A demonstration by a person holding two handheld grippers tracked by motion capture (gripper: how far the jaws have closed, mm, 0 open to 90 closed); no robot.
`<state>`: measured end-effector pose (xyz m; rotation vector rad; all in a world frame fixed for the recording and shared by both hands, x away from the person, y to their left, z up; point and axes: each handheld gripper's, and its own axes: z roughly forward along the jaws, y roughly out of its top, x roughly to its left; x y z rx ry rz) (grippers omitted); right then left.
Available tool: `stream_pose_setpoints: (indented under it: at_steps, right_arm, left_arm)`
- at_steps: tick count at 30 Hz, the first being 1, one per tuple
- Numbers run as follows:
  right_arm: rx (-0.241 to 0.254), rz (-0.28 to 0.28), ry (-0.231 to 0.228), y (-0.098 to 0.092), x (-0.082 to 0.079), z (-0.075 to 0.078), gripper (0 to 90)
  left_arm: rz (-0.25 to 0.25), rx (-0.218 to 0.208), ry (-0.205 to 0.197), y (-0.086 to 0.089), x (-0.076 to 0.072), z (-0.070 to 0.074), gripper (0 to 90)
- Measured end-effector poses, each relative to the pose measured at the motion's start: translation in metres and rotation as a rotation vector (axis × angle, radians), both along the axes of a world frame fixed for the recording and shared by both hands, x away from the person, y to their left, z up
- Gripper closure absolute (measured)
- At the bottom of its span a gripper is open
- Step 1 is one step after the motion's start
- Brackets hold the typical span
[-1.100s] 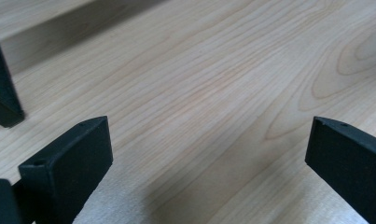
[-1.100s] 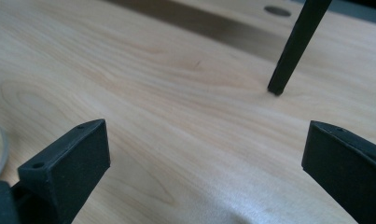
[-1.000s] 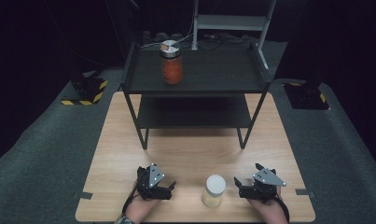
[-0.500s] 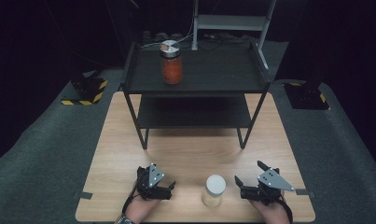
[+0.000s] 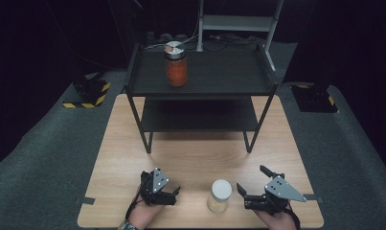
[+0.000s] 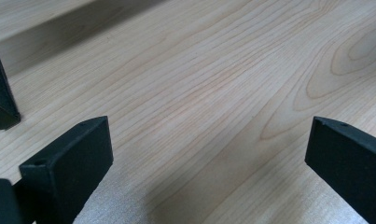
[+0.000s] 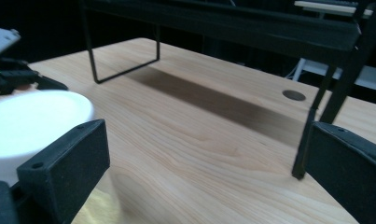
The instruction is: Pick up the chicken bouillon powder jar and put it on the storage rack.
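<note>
Two grippers sit low at the near edge of the wooden table [image 5: 195,158], one in each hand. The right gripper [image 5: 254,193] has its jaws spread wide and holds nothing. The left gripper [image 5: 173,193] is spread wide too, and in its own view there is just bare wood between the jaws.

Between the two grippers stands a small jar with a white lid [image 5: 220,195]. It looks pale yellow inside. It stands upright on the table, just beside the right gripper and a bit farther from the left one. In the right gripper view the white lid sits by one jaw, off to the side, not in the gap.

Farther back is a black shelf rack [image 5: 200,91] standing on the table. On its top shelf, near the left side, stands a red jar [image 5: 175,65] with a shiny lid.

I think the right gripper is about to grab the small jar. What could go wrong? The jar is not lined up in the gap yet. If the gripper goes forward like this, one jaw could bump the jar and push it over or slide it away. The jar looks smooth, so a grab on the lid alone could slip.
</note>
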<state>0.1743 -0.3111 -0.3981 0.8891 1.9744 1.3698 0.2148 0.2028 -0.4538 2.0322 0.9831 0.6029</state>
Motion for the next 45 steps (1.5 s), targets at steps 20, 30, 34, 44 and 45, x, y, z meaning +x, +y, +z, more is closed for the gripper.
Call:
stream_pose_setpoints:
  at_steps: [20,30,34,44,45]
  right_arm:
    - [0.026,0.073,-0.025,0.009,-0.007,0.006,0.2]
    - [0.039,0.148,-0.013,0.019,-0.009,0.006,0.2]
    - [0.034,0.172,-0.005,0.023,-0.008,0.004,0.2]
    - [0.038,0.21,0.028,0.029,-0.003,-0.005,0.4]
    - [0.04,0.212,0.035,0.029,-0.002,-0.005,0.7]
  left_arm:
    - [0.001,-0.007,0.001,0.001,0.0,0.0,1.1]
    - [0.0,-0.01,0.001,0.001,0.0,0.0,1.1]
    - [0.0,-0.01,0.001,0.001,0.0,0.0,1.0]
    - [0.0,-0.012,0.001,0.002,0.0,-0.001,1.0]
    - [0.0,-0.012,0.001,0.002,0.0,-0.001,1.1]
